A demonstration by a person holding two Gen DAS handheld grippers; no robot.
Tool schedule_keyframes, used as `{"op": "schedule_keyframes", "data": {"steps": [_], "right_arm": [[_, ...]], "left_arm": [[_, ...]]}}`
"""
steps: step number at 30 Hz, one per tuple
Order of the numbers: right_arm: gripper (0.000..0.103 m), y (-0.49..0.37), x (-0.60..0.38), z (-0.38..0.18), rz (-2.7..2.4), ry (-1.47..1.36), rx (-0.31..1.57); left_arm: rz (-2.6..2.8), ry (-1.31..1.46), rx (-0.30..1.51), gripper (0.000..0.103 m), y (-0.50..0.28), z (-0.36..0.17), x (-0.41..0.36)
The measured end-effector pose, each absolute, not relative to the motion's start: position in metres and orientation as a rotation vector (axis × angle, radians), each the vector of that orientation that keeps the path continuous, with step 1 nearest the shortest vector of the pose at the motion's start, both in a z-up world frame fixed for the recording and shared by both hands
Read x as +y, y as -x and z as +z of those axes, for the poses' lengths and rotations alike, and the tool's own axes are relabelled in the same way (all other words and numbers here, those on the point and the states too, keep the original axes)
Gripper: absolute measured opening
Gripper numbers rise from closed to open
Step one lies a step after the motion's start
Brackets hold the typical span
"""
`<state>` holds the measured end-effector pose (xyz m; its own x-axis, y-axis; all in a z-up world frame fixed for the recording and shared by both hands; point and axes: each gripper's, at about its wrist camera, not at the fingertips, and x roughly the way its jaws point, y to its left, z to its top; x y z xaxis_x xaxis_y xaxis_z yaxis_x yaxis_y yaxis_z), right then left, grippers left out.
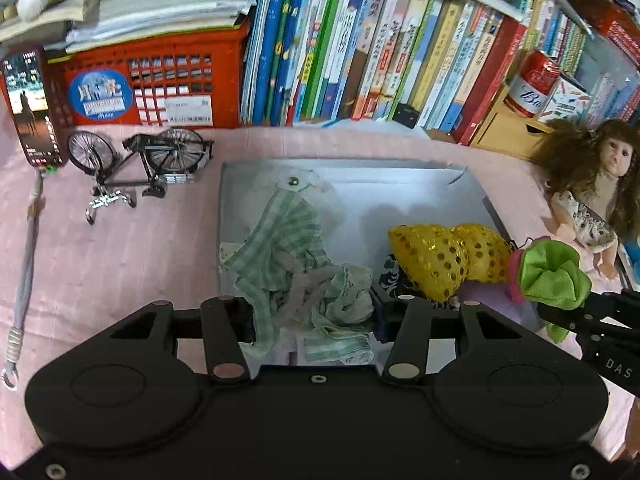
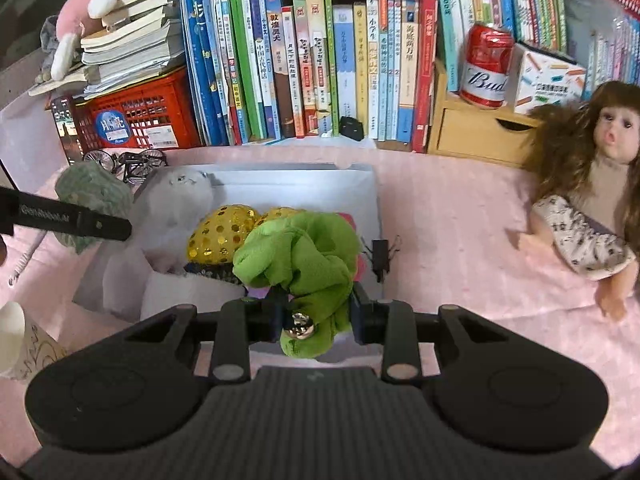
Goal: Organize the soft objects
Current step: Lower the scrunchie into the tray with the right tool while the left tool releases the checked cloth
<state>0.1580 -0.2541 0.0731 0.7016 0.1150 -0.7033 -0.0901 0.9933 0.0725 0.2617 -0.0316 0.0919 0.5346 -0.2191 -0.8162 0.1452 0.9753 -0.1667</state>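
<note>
A shallow white box (image 1: 400,192) lies on the pink cloth in front of the bookshelf. In it are a yellow sequined soft toy (image 1: 444,260) and a grey plush (image 2: 176,204). My left gripper (image 1: 314,316) is shut on a green-and-white striped cloth (image 1: 280,232), held over the box's left part. My right gripper (image 2: 316,316) is shut on a green scrunchie-like fabric piece (image 2: 304,256) with a small bell, held over the box's right edge; it also shows in the left wrist view (image 1: 554,276).
A doll (image 2: 592,200) with brown hair lies on the right. A model bicycle (image 1: 140,160), a red crate (image 1: 148,84) and a phone (image 1: 30,104) stand on the left. A red can (image 2: 486,66) sits on a wooden drawer. A black binder clip (image 2: 380,260) is beside the box.
</note>
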Motion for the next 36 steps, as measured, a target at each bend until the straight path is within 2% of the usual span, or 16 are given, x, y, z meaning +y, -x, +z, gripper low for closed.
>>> {"op": "schedule_keyframes", "data": {"steps": [26,33,36], "right_arm": [[0.039,-0.224,-0.231,0.043,0.135,-0.089,0.834],[0.045,-0.223,-0.231,0.043,0.146,-0.092,0.834],[0.049,-0.222,-0.231,0.044,0.149,-0.091,0.831]], "left_arm": [[-0.161,0.07,1.062,0.052,-0.299,0.057,-0.043],[-0.163,0.059,1.061,0.056,-0.301,0.056,-0.045],[-0.162,0.052,1.057,0.061,-0.3,0.056,-0.047]]}}
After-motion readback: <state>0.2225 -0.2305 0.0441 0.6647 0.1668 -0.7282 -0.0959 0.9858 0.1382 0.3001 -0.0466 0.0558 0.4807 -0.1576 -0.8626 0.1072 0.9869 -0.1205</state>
